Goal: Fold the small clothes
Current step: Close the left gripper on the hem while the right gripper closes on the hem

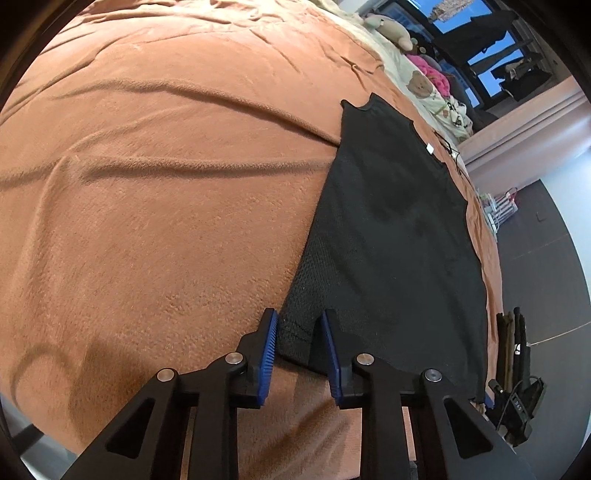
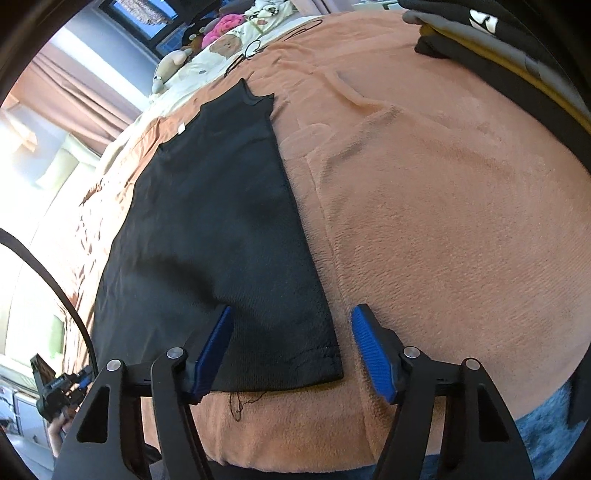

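A black sleeveless top [image 1: 399, 221] lies flat on an orange fleece blanket [image 1: 166, 184], neck end far and hem near. My left gripper [image 1: 298, 325] sits low over the hem's left corner. Its blue pads stand a narrow gap apart with the flat fabric between them, and they do not pinch it. In the right wrist view the same top [image 2: 214, 206] runs away from me. My right gripper [image 2: 291, 321] is open wide and straddles the hem's right corner, one pad over the cloth and the other over the blanket [image 2: 443, 221].
A stack of folded clothes [image 2: 480, 29] sits at the blanket's far right. Plush toys [image 1: 391, 27] and a bear-print pillow [image 2: 221, 48] lie at the bed's head, with a black cable [image 2: 255, 48] near the top's neck. The bed edge and floor [image 1: 535, 240] lie beside the garment.
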Tool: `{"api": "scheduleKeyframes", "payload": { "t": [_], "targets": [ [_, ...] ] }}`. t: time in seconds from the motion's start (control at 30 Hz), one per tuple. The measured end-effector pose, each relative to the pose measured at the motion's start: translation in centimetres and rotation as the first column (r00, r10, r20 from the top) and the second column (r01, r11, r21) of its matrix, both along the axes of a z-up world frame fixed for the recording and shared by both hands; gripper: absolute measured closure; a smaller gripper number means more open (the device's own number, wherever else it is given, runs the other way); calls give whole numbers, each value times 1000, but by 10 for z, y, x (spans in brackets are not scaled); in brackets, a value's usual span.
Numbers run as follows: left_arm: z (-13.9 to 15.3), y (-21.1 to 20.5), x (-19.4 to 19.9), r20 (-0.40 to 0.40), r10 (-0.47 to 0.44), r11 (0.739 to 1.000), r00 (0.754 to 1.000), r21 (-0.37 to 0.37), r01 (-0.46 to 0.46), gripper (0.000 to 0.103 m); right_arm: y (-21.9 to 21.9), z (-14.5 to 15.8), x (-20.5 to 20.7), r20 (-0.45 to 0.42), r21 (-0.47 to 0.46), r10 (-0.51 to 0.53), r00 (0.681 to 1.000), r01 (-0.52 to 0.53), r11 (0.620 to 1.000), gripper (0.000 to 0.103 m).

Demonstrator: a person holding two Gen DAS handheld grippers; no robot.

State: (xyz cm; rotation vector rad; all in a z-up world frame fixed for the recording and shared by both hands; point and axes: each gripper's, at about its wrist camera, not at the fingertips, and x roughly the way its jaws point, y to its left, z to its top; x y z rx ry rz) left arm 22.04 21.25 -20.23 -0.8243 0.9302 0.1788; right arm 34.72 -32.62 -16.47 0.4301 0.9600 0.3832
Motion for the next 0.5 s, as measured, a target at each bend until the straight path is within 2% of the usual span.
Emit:
{"api": "scheduleKeyframes", "payload": {
  "t": [0.07,0.23,0.3,0.33,0.37,0.4,0.5],
  "targets": [
    [-1,1,1,1,6,1000,1000,-5,-6,77,-2,1,-2,-18,5,-8,1000,8,1000,47],
    [-2,-2,0,8,15,1000,1000,-6,-15,79,-12,-2,-12,-71,97,-29,997,36,995,48],
    [-3,-3,0,7,13,1000,1000,-22,-12,89,-14,-2,-12,-86,138,-30,996,42,990,49],
    [-5,-3,0,6,6,999,1000,-39,-6,91,-14,-4,-10,-99,159,-25,995,41,986,55],
    [-6,-3,0,5,5,999,1000,-44,-5,94,-13,-7,-8,-117,182,-20,993,41,982,56],
    [-7,-3,0,3,8,999,1000,-39,-8,97,-13,-8,-6,-119,182,-24,993,45,982,56],
    [-6,0,-2,8,29,998,1000,-52,-29,98,-13,-9,3,-116,171,-43,992,62,983,70]
  ]
}}
